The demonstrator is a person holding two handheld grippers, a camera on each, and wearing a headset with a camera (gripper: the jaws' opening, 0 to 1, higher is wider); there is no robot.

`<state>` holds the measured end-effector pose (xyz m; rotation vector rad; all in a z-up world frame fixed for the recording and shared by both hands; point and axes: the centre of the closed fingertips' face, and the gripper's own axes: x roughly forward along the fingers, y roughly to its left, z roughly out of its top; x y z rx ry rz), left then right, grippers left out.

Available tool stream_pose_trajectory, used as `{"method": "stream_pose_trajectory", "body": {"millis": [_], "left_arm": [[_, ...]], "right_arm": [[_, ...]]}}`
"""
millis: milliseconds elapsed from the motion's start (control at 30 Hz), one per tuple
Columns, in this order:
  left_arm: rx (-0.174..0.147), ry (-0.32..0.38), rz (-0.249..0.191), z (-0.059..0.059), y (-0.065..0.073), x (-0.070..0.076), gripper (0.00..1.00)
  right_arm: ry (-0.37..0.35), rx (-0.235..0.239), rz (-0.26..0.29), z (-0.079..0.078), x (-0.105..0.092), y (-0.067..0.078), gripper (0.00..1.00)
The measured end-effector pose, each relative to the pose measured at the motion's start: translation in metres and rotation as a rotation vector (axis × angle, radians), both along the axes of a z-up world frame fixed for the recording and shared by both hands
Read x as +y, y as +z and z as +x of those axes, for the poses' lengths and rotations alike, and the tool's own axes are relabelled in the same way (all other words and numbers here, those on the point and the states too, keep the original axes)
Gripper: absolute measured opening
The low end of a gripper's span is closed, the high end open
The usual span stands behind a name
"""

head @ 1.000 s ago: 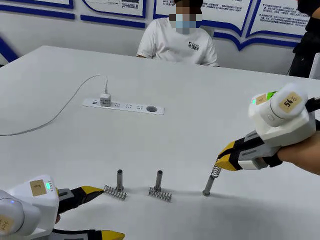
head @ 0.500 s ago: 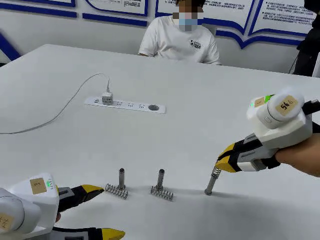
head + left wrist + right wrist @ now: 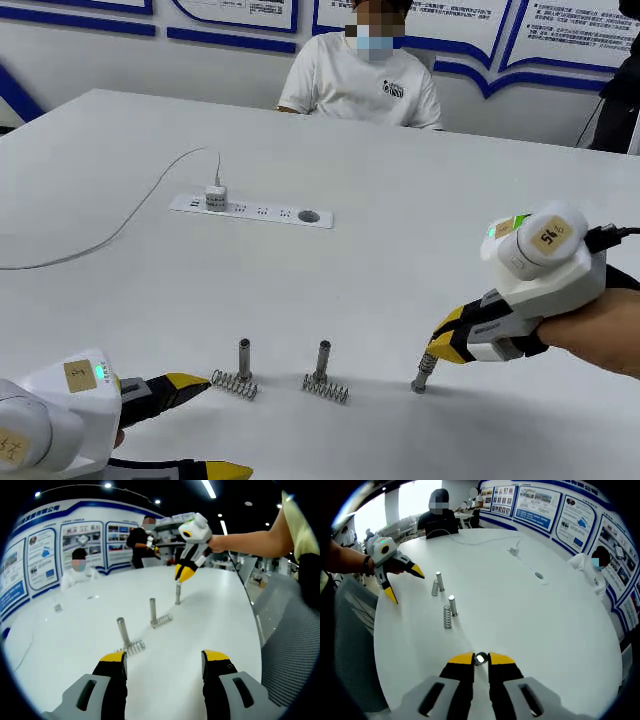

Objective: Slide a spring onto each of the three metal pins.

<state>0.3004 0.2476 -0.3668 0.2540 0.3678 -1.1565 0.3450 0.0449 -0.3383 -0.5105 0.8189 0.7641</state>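
Observation:
Three metal pins stand in a row on the white table (image 3: 330, 270): left pin (image 3: 244, 357), middle pin (image 3: 323, 358), right pin (image 3: 423, 374). One spring (image 3: 233, 383) lies by the left pin, and another spring (image 3: 326, 389) lies by the middle pin. My right gripper (image 3: 438, 347) is shut on a third spring around the right pin's upper part; the right gripper view looks down on the pin top (image 3: 480, 658) between the jaws. My left gripper (image 3: 220, 425) is open at the near left, short of the left pin (image 3: 122, 630), with nothing between its fingers.
A white power strip (image 3: 247, 211) with a plugged charger (image 3: 214, 195) and a grey cable (image 3: 110, 230) lies mid-table. A person in a white shirt (image 3: 358, 85) sits at the far edge.
My right gripper has come lower and carried its spring down the right pin. The left gripper, the other pins and the two lying springs have stayed put.

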Motion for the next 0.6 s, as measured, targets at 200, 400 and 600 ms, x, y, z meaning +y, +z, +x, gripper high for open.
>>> {"method": "stream_pose_trajectory", "body": {"millis": [200, 400, 600], "left_arm": [[0.002, 0.002, 0.001, 0.000, 0.000, 0.001, 0.61], [0.005, 0.003, 0.002, 0.000, -0.001, 0.001, 0.61], [0.005, 0.005, 0.002, -0.001, -0.001, 0.001, 0.61]], "right_arm": [[-0.002, 0.022, -0.008, -0.001, 0.000, -0.010, 0.12], [-0.009, 0.036, -0.009, -0.001, -0.001, -0.018, 0.12], [-0.013, 0.044, -0.007, -0.002, -0.001, -0.023, 0.12]]}}
